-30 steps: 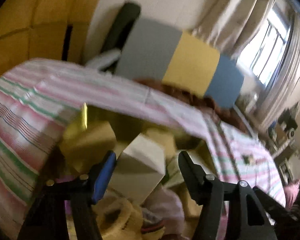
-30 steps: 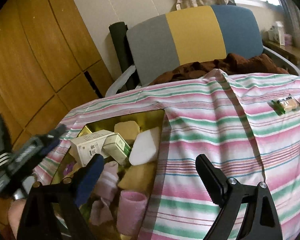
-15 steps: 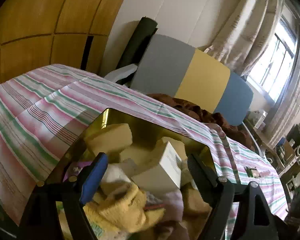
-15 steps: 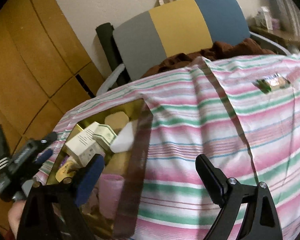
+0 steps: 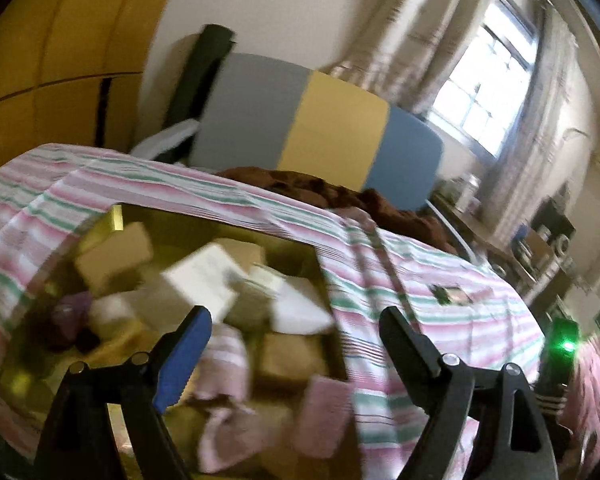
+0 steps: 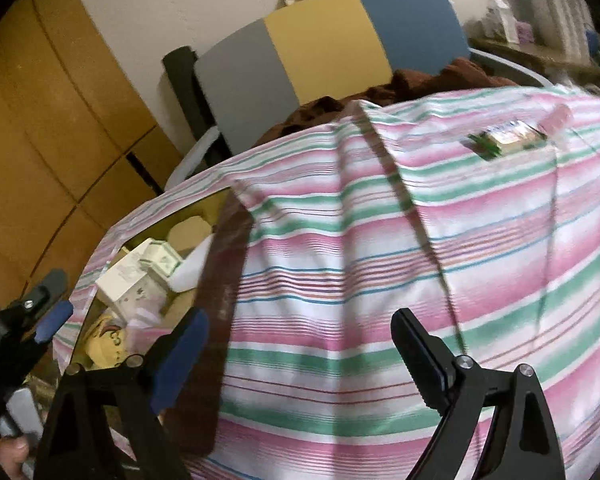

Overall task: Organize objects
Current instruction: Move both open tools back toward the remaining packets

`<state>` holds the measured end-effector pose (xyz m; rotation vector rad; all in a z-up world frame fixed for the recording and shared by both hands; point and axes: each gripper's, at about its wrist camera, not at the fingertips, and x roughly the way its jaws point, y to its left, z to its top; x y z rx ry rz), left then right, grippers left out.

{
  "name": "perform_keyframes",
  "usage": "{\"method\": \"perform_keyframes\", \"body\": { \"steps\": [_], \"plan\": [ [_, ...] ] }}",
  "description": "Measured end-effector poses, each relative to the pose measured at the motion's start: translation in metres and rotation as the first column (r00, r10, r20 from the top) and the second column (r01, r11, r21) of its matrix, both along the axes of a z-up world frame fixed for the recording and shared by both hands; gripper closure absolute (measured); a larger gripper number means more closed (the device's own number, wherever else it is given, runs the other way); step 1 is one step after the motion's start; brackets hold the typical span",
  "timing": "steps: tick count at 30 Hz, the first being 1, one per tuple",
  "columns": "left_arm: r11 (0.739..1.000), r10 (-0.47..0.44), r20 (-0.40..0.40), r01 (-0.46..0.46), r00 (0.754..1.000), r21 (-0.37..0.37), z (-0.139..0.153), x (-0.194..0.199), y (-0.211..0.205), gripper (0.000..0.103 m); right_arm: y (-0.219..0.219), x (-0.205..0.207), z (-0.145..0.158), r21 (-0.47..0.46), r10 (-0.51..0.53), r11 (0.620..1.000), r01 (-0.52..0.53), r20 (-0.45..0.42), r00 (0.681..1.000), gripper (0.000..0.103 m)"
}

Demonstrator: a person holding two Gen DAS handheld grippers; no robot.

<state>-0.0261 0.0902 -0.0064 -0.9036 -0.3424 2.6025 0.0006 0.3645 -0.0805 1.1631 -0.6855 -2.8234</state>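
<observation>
- Plainly, the left gripper (image 5: 292,324) had its jaws opening with nothing between them, poised over the near side of the gold box (image 5: 118,216).
- The right gripper (image 6: 300,328) stood wide and empty above the striped cloth (image 6: 380,240), just right of the box.
- A packet (image 6: 504,140) lay alone on the cloth, well right of the box and beyond the right gripper.
- It looked light, thin and crinkly, probably slippery; pinching across its short edges seemed safest.
- Inside the box sat cartons (image 5: 204,280), sponges and soft pink rolls, all light.
- Both grippers pointed downward at a slant.
</observation>
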Motion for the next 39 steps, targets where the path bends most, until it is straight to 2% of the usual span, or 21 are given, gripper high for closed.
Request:
{"method": "perform_keyframes", "body": {
  "steps": [4, 10, 13, 17, 20, 27, 29, 32, 36, 37, 38, 39],
  "plan": [
    [0.993, -0.116, 0.003, 0.116, 0.993, -0.016, 0.002, 0.006, 0.038, 0.016, 0.022, 0.006, -0.007, 0.001, -0.040, 0.999, 0.040, 0.010, 0.999, 0.010],
    [0.965, -0.255, 0.032, 0.257, 0.966, -0.060, -0.007, 0.013, 0.098, 0.016, 0.066, 0.014, -0.017, 0.009, -0.124, 0.992, 0.123, 0.029, 0.992, 0.010],
    [0.943, -0.317, 0.070, 0.322, 0.946, -0.086, -0.017, 0.015, 0.130, 0.016, 0.091, 0.017, -0.021, 0.031, -0.171, 0.985, 0.171, 0.023, 0.985, 0.010],
    [0.901, -0.401, 0.144, 0.418, 0.905, -0.116, -0.035, 0.014, 0.171, 0.016, 0.136, 0.015, -0.026, 0.076, -0.250, 0.966, 0.248, 0.028, 0.968, 0.010],
    [0.883, -0.432, 0.170, 0.454, 0.885, -0.119, -0.044, 0.015, 0.187, 0.016, 0.167, 0.008, -0.026, 0.109, -0.285, 0.954, 0.279, 0.036, 0.958, 0.010],
    [0.866, -0.456, 0.203, 0.485, 0.866, -0.122, -0.054, 0.012, 0.206, 0.016, 0.246, -0.046, -0.010, 0.208, -0.372, 0.908, 0.363, 0.004, 0.928, 0.009],
    [0.860, -0.462, 0.215, 0.494, 0.860, -0.127, -0.057, 0.010, 0.210, 0.016, 0.260, -0.066, -0.005, 0.256, -0.369, 0.897, 0.361, -0.018, 0.929, 0.008],
    [0.856, -0.465, 0.225, 0.500, 0.856, -0.135, -0.060, 0.007, 0.211, 0.016, 0.277, -0.094, -0.003, 0.341, -0.384, 0.861, 0.379, -0.054, 0.922, 0.005],
    [0.858, -0.460, 0.231, 0.496, 0.857, -0.131, -0.061, 0.000, 0.212, 0.016, 0.293, -0.123, -0.014, 0.396, -0.374, 0.846, 0.357, -0.036, 0.927, 0.005],
    [0.860, -0.459, 0.231, 0.495, 0.858, -0.128, -0.061, -0.001, 0.212, 0.016, 0.295, -0.127, -0.016, 0.396, -0.366, 0.852, 0.344, -0.021, 0.930, 0.006],
    [0.862, -0.459, 0.227, 0.493, 0.859, -0.121, -0.061, -0.004, 0.213, 0.016, 0.297, -0.130, -0.019, 0.386, -0.351, 0.863, 0.326, -0.006, 0.936, 0.016],
    [0.862, -0.460, 0.225, 0.493, 0.859, -0.119, -0.060, -0.005, 0.215, 0.016, 0.298, -0.134, -0.021, 0.377, -0.330, 0.876, 0.303, 0.008, 0.944, 0.030]
  ]
}}
